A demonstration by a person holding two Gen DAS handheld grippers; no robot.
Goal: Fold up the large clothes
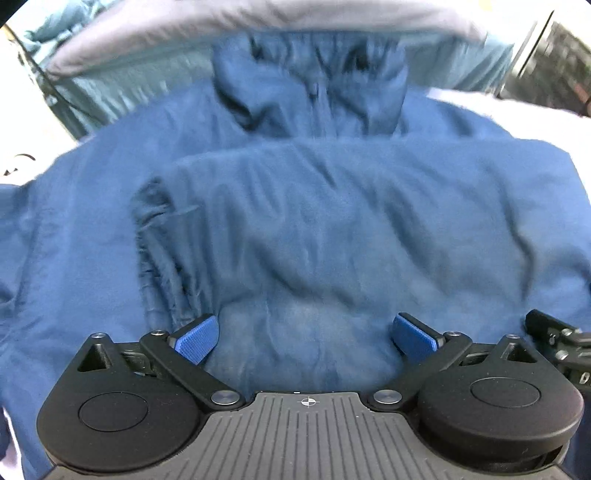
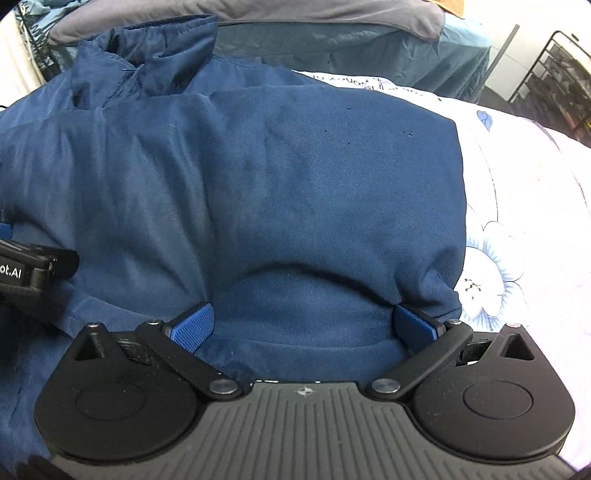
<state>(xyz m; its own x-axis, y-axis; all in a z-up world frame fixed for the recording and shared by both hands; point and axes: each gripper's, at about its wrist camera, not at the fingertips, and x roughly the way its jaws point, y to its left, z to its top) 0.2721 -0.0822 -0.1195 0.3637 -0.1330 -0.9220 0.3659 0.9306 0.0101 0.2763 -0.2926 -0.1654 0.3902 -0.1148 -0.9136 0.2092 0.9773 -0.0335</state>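
The left gripper point(image 1: 306, 338) is sitting at the bottom centre of its own view with its blue-padded fingers point(image 1: 195, 341) spread wide, nothing pinched between them, and only cloth lying in the gap. The right gripper point(image 2: 303, 326) is showing the same way in its view, fingers point(image 2: 194, 326) standing wide apart, with a puffed fold of fabric bulging between and just above them; whether the pads are touching that fold cannot be told. Each tool is peeking into the other's picture: black hardware at the right edge of the left view, and a black body with white lettering at the left edge of the right view. Filling the middle of both frames is the dark blue jacket point(image 1: 332, 221) point(image 2: 277, 192), lying spread and partly folded over itself, its collar point(image 2: 144, 62) and zipper point(image 1: 317, 103) pointing toward the upper part of the frame. The left view is looking blurred. To the right in the right view, a white floral bedsheet point(image 2: 524, 206) is lying under the jacket. Along the top, a grey pillow point(image 2: 332, 11) is resting on teal bedding point(image 2: 388, 51), and a dark metal rack point(image 2: 561, 81) is standing in the upper right corner.
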